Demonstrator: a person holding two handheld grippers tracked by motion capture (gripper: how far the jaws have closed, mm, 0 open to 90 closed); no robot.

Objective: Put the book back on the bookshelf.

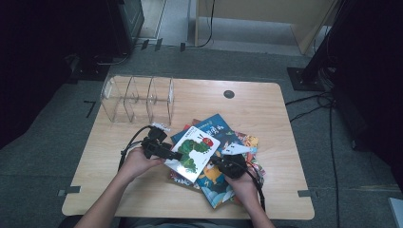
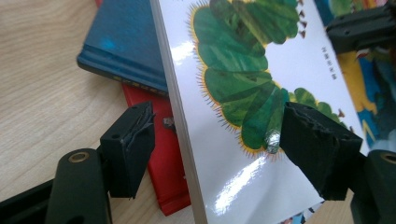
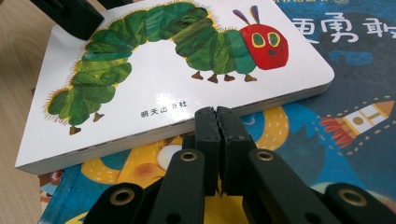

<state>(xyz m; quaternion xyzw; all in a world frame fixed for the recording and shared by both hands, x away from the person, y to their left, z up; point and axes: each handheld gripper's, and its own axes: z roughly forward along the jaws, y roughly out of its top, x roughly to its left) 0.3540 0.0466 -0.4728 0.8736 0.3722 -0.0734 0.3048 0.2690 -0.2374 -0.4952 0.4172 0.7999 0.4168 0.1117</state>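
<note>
Two grippers on the caterpillar book [image 1: 196, 151] at frame centre, atop the pile: left gripper [image 2: 217, 140] gaping around its edge, right gripper [image 3: 217, 122] clenched empty, nudging. Next, probably squeeze and lift.

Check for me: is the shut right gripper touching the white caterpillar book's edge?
Cannot tell. In the right gripper view the right gripper, jaws shut, points at the caterpillar book with its tip overlapping the book's near edge, so no contact or gap shows plainly.
</note>
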